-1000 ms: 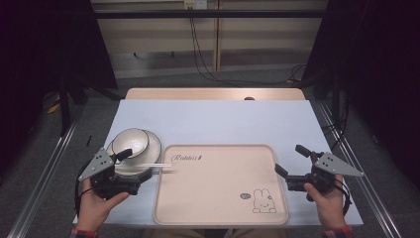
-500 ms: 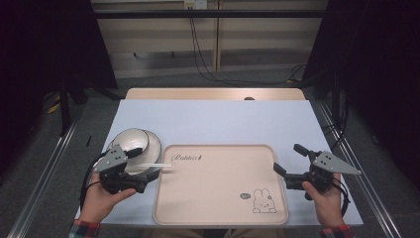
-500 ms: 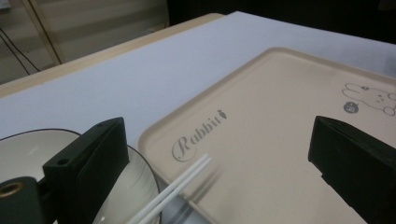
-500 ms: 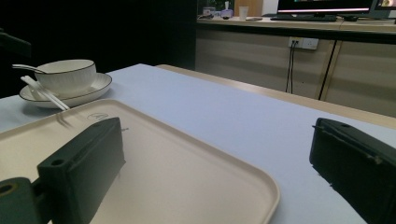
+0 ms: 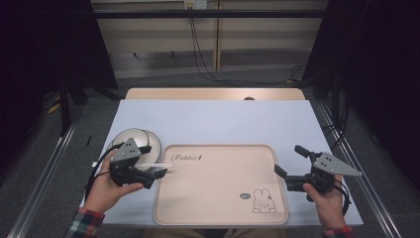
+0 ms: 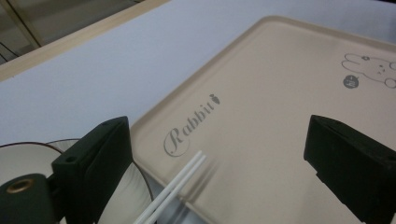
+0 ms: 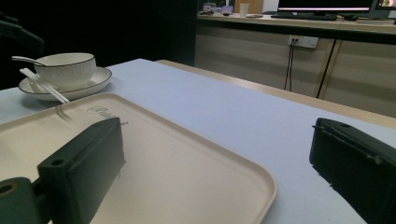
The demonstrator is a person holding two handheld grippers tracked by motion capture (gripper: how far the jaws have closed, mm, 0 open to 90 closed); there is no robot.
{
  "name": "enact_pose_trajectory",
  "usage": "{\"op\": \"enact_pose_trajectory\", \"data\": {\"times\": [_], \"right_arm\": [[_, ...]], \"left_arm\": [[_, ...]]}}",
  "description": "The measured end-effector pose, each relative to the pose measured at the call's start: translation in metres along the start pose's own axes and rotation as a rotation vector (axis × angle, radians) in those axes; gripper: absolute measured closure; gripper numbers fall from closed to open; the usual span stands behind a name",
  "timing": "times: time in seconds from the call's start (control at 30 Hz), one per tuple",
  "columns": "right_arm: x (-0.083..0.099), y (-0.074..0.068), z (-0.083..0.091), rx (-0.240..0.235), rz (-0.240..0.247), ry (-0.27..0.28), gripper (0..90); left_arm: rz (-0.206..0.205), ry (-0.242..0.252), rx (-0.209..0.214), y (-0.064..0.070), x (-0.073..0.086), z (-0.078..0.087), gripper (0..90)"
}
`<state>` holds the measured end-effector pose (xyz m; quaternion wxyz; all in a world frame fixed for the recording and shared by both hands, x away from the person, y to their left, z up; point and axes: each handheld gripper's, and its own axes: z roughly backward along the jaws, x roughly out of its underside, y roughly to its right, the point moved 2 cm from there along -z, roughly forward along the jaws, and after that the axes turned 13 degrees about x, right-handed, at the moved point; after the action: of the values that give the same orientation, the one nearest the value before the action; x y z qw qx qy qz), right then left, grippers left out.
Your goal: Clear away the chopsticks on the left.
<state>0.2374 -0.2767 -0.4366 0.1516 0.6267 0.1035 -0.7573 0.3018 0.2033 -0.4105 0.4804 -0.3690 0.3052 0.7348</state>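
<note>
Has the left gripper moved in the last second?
Yes. The left gripper has shifted right, toward the tray: its tips now reach the tray's left edge, and less of it covers the plate.

The pale blue desk (image 5: 213,121) lies bare across its far half, giving open passage from side to side. Nearer, the flat beige rectangular plastic tray (image 5: 223,198) with a rabbit print has a low rim and a bare surface, so it blocks little. At the tray's left edge stands the white ceramic bowl (image 7: 65,69) on its white dark-rimmed plate (image 5: 151,141), with a pair of white chopsticks (image 6: 175,186) reaching over the tray's rim; these crowd the near left. A bare strip of desk runs along the tray's right side.
</note>
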Motion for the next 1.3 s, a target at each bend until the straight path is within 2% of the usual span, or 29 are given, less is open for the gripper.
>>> {"op": "enact_pose_trajectory", "data": {"times": [0.23, 0.43, 0.47, 0.5, 0.7, 0.8, 0.93, 1.03, 1.13, 1.27, 1.3], "right_arm": [[0.000, -0.002, 0.002, -0.002, -0.007, -0.001, 2.3], [0.000, -0.001, 0.003, -0.002, -0.006, -0.003, 2.4], [0.000, 0.000, 0.003, -0.003, -0.004, 0.002, 2.3], [0.000, -0.001, 0.003, -0.003, -0.006, 0.000, 2.3], [0.000, -0.001, 0.003, -0.008, -0.004, -0.006, 2.4], [0.000, -0.002, 0.002, -0.006, -0.007, -0.001, 2.4], [0.000, -0.002, 0.002, -0.006, -0.007, -0.002, 2.4], [0.000, -0.002, 0.002, -0.009, -0.002, -0.003, 2.4], [0.000, -0.002, 0.002, -0.009, -0.003, -0.003, 2.5], [0.000, -0.002, 0.002, -0.010, -0.006, -0.003, 2.5], [0.000, -0.002, 0.002, -0.011, -0.001, -0.002, 2.5]], "left_arm": [[-0.014, -0.100, 0.027, 0.000, -0.007, -0.008, 11.4], [-0.013, -0.139, 0.038, -0.002, -0.009, -0.013, 15.1], [-0.011, -0.131, 0.037, -0.002, -0.009, -0.015, 16.0], [-0.033, -0.163, 0.042, -0.003, -0.010, -0.013, 16.5], [-0.048, -0.208, 0.055, -0.003, -0.014, -0.016, 18.5], [-0.076, -0.252, 0.062, -0.003, -0.015, -0.019, 20.2], [-0.087, -0.297, 0.068, -0.004, -0.015, -0.020, 20.8], [-0.119, -0.325, 0.068, -0.004, -0.016, -0.021, 22.6], [-0.108, -0.340, 0.083, -0.002, -0.018, -0.021, 25.0], [-0.119, -0.370, 0.101, -0.003, -0.018, -0.022, 25.0], [-0.128, -0.388, 0.116, -0.003, -0.017, -0.023, 25.0]]}}
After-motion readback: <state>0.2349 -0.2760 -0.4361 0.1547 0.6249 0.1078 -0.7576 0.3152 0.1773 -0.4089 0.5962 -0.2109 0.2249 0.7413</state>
